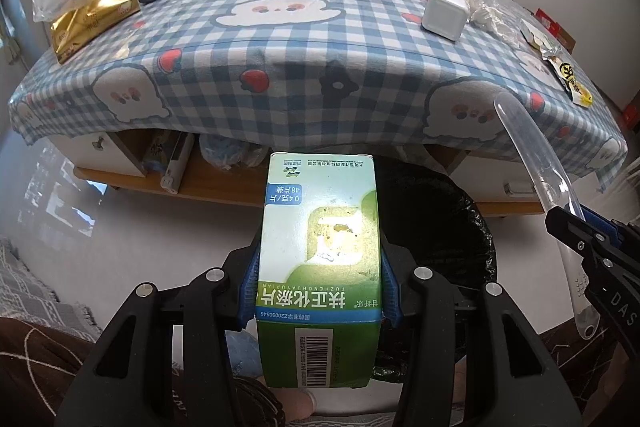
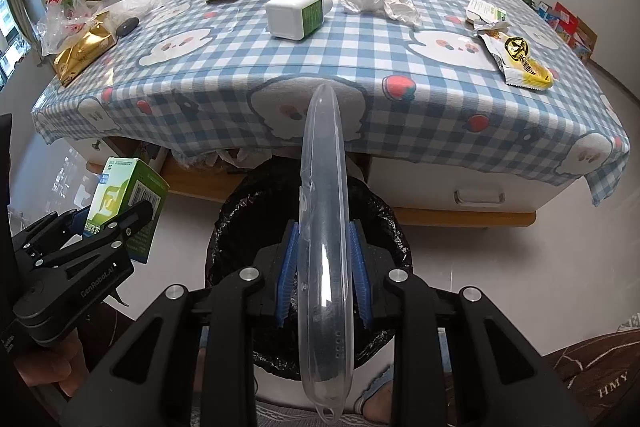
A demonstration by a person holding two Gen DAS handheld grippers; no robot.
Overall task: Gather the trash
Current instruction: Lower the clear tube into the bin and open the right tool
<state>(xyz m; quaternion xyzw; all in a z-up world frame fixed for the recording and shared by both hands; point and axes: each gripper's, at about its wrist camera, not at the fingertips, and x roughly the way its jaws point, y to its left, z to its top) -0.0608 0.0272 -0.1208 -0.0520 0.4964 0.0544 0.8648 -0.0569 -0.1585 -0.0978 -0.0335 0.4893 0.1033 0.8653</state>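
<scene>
Left tool grips green carton; right tool clamps clear case, seemingly above bin rim.

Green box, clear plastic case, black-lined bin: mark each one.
Green box [image 1: 318, 247], left wrist view, its printed top face.
Clear plastic case [image 2: 324, 227], right wrist view, mid-length.
Black-lined bin [image 2: 384, 223], right wrist view, right rim.

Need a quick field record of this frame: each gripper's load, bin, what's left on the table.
left gripper: shut on green medicine box
right gripper: shut on clear plastic case
bin: black-lined trash bin on the floor, below both grippers
table: checked cloth; white bottle, yellow wrapper, gold bag, crumpled white plastic lying on it
status: both items held above the bin, not yet dropped
</scene>
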